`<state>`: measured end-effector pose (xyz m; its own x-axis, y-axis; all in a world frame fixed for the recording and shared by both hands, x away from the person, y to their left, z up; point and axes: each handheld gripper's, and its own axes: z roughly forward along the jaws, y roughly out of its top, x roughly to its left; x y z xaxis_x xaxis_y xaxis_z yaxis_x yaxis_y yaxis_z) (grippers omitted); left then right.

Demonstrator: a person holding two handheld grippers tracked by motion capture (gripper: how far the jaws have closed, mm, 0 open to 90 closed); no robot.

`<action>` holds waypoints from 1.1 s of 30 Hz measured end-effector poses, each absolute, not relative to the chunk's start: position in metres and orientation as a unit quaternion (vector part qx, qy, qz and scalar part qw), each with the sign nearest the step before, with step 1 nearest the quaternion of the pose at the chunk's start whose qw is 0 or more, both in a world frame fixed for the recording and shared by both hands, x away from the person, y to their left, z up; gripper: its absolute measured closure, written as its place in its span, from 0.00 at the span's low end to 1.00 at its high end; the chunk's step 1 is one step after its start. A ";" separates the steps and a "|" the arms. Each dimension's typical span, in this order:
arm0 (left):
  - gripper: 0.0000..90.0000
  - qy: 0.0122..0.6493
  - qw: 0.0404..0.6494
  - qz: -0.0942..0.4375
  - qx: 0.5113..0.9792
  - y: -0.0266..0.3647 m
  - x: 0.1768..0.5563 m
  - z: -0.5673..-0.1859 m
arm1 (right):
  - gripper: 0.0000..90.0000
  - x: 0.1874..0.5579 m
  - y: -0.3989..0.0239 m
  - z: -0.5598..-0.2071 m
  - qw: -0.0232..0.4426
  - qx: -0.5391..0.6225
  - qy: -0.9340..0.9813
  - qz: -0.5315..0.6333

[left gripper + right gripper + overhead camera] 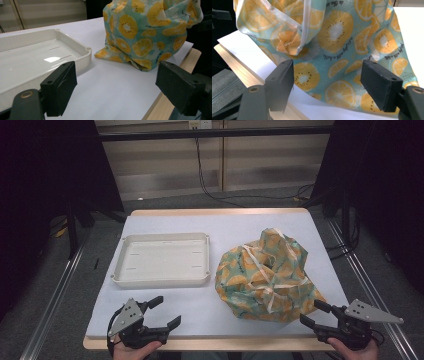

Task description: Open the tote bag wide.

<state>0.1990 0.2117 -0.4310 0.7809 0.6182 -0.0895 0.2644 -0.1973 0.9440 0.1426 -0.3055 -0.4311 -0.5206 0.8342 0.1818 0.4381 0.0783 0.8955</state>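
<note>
Both grippers, left gripper (162, 313) and right gripper (312, 312), stand spread and empty, the right just beside the crumpled citrus-print cloth (265, 275) lying right of the white tray (160, 259); a shallow pinch could slip off its loose folds.

Two hand-held grippers sit low at the near edge of the table. The left gripper (162, 313) points forward and slightly right, its jaws spread wide with nothing between them. The right gripper (314, 313) points left and forward — jaws apart, gripping nothing — held from below by a hand (356, 351)
</note>
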 end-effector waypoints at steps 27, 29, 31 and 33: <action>0.57 0.220 0.574 0.113 0.781 0.159 0.215 -0.397 | 0.57 0.143 -0.297 -0.380 0.180 0.371 0.728 0.548; 0.59 0.205 0.576 0.106 0.784 0.151 0.221 -0.394 | 0.57 0.145 -0.296 -0.375 0.184 0.365 0.729 0.549; 0.61 0.203 0.580 0.098 0.783 0.143 0.227 -0.391 | 0.57 0.147 -0.295 -0.370 0.184 0.360 0.730 0.551; 0.65 0.197 0.585 0.090 0.782 0.136 0.234 -0.390 | 0.57 0.151 -0.295 -0.365 0.186 0.355 0.730 0.553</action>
